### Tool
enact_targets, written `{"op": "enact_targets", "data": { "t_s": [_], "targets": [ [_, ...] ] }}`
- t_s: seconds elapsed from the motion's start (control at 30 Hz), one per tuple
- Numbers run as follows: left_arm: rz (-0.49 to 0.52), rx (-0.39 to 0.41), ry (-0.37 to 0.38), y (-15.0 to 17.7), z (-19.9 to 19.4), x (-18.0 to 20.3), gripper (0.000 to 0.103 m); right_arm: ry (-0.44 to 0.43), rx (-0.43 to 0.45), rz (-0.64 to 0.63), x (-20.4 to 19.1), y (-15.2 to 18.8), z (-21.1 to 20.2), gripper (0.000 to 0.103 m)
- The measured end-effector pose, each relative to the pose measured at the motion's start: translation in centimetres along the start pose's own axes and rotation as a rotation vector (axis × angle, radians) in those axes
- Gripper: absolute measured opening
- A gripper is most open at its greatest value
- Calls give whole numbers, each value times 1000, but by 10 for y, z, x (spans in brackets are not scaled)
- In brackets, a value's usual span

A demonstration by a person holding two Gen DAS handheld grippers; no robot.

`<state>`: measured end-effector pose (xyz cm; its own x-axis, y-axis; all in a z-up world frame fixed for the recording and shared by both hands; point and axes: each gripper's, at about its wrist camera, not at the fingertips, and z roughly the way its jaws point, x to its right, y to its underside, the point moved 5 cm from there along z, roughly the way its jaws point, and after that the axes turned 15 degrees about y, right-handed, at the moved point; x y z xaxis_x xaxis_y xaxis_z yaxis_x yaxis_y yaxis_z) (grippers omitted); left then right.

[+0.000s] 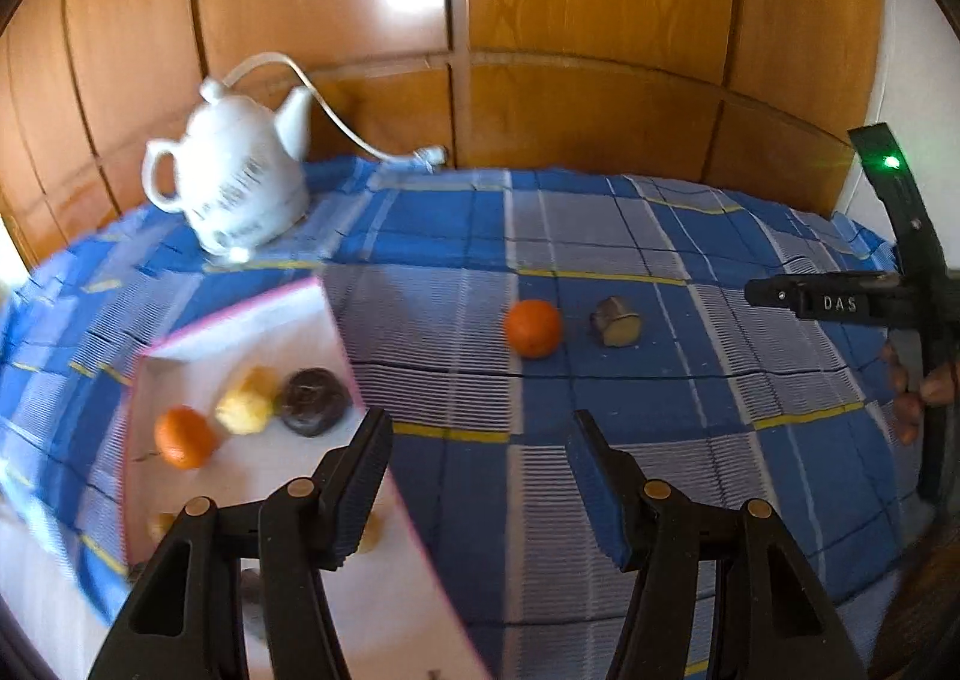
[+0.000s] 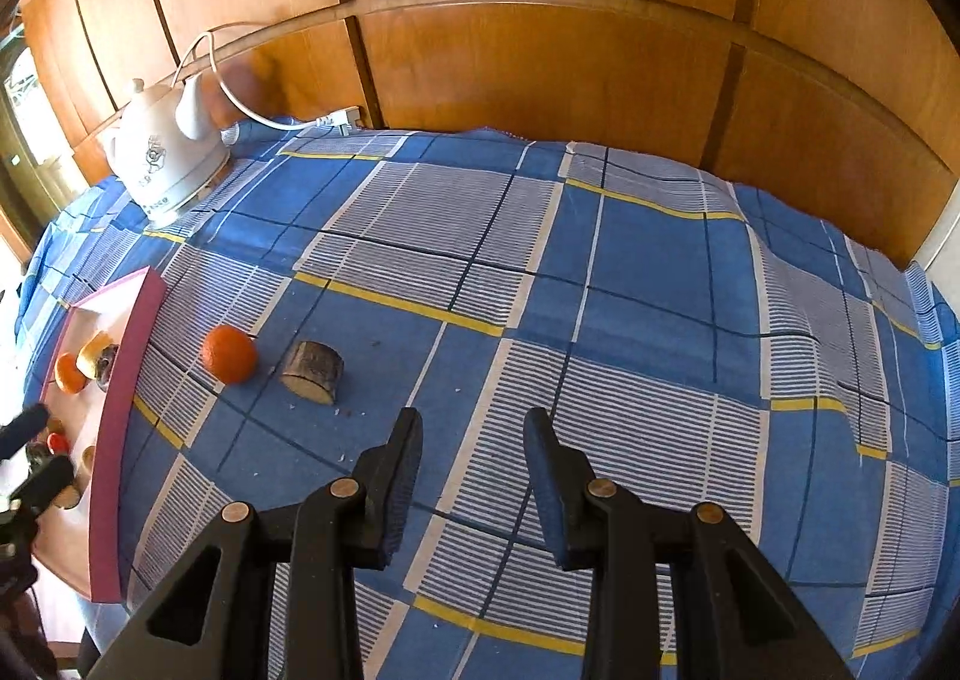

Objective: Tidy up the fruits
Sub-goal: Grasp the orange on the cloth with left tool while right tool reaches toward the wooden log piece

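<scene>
A loose orange lies on the blue checked cloth. Right beside it is a brown stub with a pale cut face. A white tray with a pink rim sits to the left. It holds another orange, a yellow fruit and a dark round fruit. My left gripper hangs open over the tray's right edge, nothing between its fingers. My right gripper is open and narrower, over bare cloth to the right of the stub, also holding nothing.
A white kettle with a cord stands at the back left, against wooden panels. A person's hand holds a black handle at the right edge of the left wrist view. Several small items lie at the tray's near end, blurred.
</scene>
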<state>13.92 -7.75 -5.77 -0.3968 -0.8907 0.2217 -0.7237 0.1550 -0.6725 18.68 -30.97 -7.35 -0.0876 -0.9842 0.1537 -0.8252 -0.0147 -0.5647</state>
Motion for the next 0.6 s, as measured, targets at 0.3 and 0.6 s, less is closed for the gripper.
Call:
{"op": "enact_targets", "data": {
  "t_s": [0.3, 0.6],
  "targets": [
    [-47, -65, 56, -31, 57, 1, 61, -16, 5, 5, -1, -4, -2, 35],
    [-57, -135, 59, -49, 113, -3, 64, -29, 0, 5, -3, -6, -2, 35]
  ]
}}
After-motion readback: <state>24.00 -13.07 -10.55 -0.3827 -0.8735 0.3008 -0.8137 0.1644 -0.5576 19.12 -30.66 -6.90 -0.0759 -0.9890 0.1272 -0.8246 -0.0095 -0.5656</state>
